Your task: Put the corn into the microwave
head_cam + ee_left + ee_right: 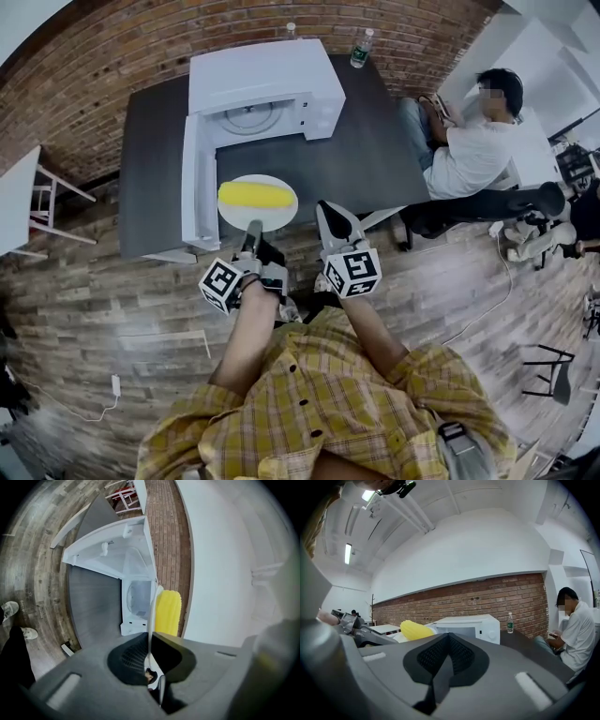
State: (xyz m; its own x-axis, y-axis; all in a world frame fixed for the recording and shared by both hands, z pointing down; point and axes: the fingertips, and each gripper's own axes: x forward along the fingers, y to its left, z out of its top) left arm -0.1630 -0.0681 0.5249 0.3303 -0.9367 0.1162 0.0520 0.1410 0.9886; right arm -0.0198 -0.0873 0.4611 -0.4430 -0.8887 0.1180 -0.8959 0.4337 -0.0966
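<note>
Corn (pixel 256 195), a yellow cob, lies on the round white plate (pixel 281 221) whose rim my left claw (pixel 253 230) pinches, right claw (pixel 328 212) closed on nothing; any tilt could roll it off before the open white microwave (pixel 272 84), and only the left gripper view shows that thin grip.

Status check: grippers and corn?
Left gripper shut on plate rim, right gripper shut, empty. Corn on plate, outside microwave. Door open, nothing in way.
</note>
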